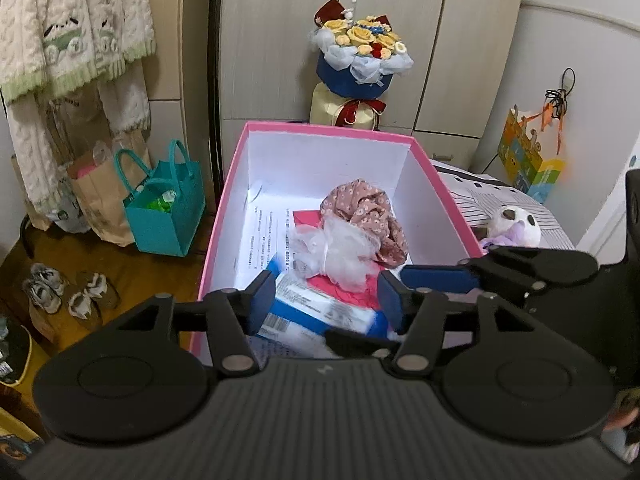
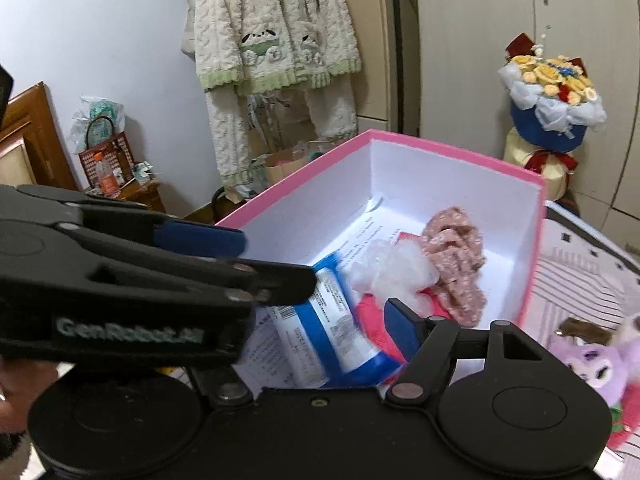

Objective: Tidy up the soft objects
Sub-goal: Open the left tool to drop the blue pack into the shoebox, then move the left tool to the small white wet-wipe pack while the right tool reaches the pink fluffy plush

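Hovering over the near end of a pink box, the left claw has its blue pads parted, nothing pinched between them. Directly under and between its jaws lies a blue-and-white packet, resting loose on a red sheet in the box. Just beyond the claw sits a wad of white mesh, touching a floral pink cloth bunched a little farther on. Printed paper lines the box floor to the left of these.

The right claw stands beside it, jaws wide apart and empty; its left finger is hidden behind the left claw's body, which crosses in front. Its right pad hangs above the red sheet, next to the packet.

To the right of both claws, outside the box wall, soft toys lie on a striped bed cover. Far ahead stands a flower bouquet.
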Tool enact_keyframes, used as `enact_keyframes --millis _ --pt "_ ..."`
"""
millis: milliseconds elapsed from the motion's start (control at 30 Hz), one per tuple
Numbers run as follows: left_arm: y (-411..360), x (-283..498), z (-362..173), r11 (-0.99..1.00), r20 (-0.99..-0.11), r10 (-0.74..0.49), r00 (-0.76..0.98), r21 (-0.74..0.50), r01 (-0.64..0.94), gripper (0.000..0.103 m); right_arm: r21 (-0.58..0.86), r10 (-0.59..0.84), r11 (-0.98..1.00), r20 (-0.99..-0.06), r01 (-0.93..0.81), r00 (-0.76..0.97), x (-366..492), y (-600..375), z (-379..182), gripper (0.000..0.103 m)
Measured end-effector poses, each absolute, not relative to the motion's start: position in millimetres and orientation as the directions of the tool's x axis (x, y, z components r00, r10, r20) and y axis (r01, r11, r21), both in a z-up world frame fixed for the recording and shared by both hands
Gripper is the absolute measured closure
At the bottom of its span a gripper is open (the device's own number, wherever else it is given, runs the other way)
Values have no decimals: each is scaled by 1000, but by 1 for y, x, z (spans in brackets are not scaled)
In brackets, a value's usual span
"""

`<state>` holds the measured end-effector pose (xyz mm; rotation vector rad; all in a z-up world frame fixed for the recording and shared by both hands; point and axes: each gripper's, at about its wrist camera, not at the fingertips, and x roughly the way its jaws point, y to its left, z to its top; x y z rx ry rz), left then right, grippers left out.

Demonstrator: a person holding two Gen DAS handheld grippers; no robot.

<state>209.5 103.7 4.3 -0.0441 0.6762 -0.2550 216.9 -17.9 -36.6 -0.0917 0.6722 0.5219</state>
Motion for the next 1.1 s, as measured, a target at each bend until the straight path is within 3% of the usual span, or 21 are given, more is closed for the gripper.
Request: enact_keyframes --millis 600,833,1100 --pt "95 135 60 946 -546 -296 784 -54 320 40 4 384 885 -571 -466 725 156 -58 9 26" --pt "83 105 68 917 -519 -378 766 -97 387 39 -27 388 885 -508 -465 769 105 -107 12 26" --pt "43 88 59 855 -512 -470 719 -64 514 39 -53 291 934 -453 -352 842 51 -177 7 26"
